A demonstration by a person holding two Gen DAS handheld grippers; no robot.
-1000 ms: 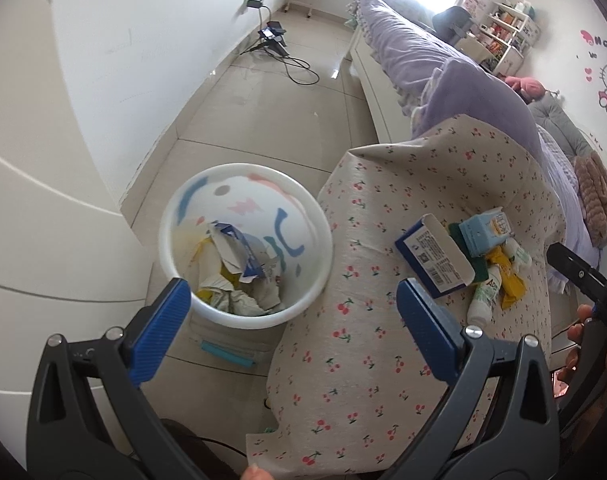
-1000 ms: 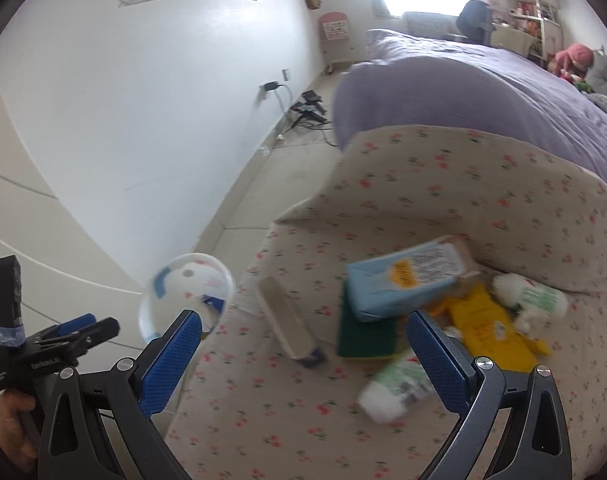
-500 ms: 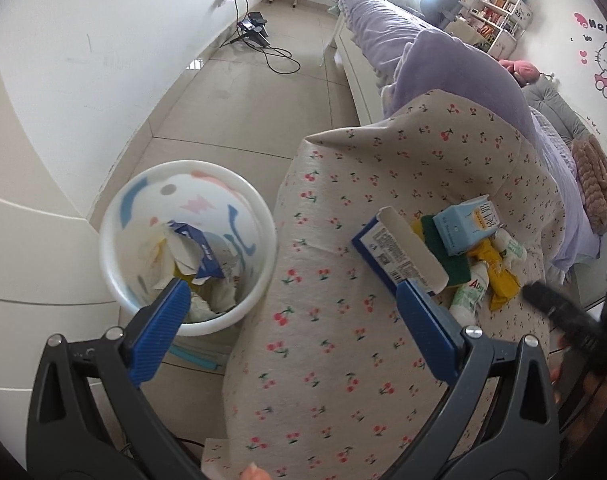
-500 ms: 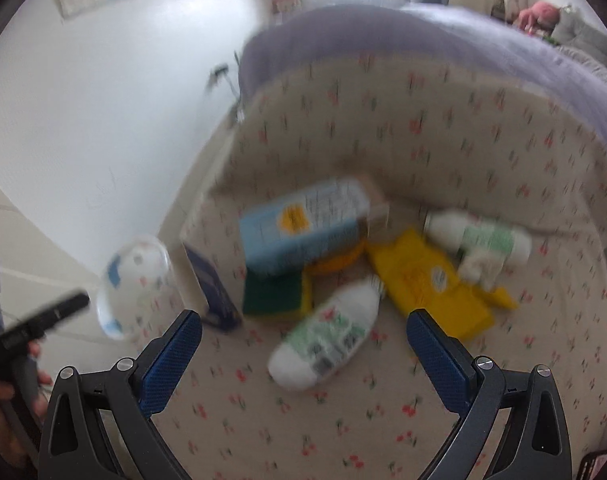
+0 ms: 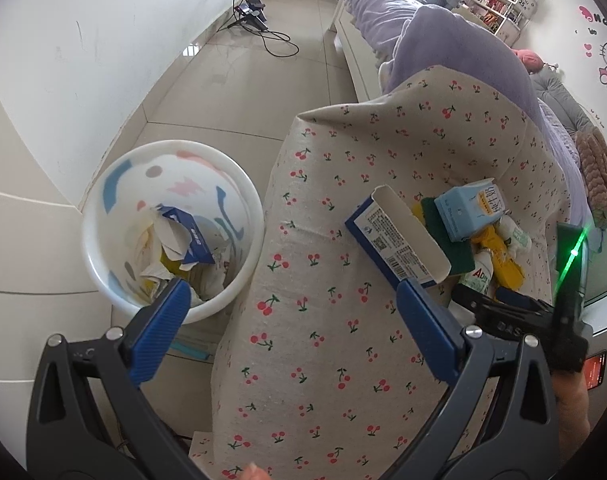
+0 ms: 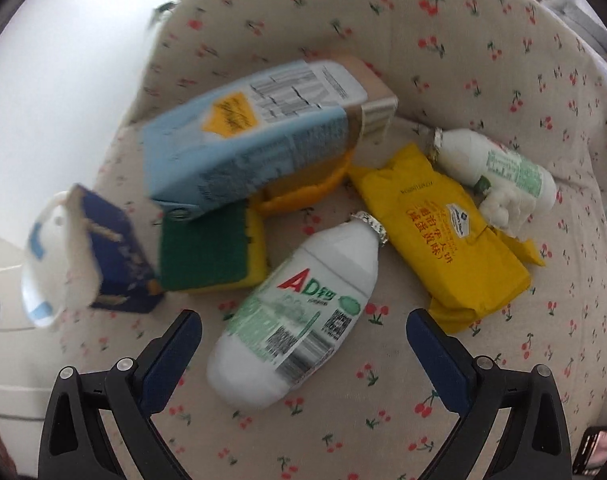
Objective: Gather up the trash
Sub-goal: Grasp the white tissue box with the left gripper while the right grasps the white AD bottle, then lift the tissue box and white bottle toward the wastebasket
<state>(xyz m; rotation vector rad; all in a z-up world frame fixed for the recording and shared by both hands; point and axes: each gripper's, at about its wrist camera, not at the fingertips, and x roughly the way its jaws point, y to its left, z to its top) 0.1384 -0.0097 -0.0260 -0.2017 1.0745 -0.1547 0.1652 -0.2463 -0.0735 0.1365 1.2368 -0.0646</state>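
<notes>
Cherry-print cloth (image 6: 483, 60) covers the surface where the trash is heaped. Nearest the right gripper (image 6: 303, 344), a white AD bottle (image 6: 299, 316) is seen lying on its side, just ahead of the spread, empty jaws. Right of it lies a yellow packet (image 6: 443, 236), with a second white bottle (image 6: 499, 164) beyond. A light-blue carton (image 6: 243, 144) rests tilted on a green-and-yellow sponge (image 6: 207, 252); a dark-blue box (image 6: 123, 272) stands at the left. The left gripper (image 5: 295, 328), jaws parted and empty, is held near the white bin (image 5: 103, 272), which stands on the floor left of the cloth and holds crumpled paper (image 5: 159, 248).
</notes>
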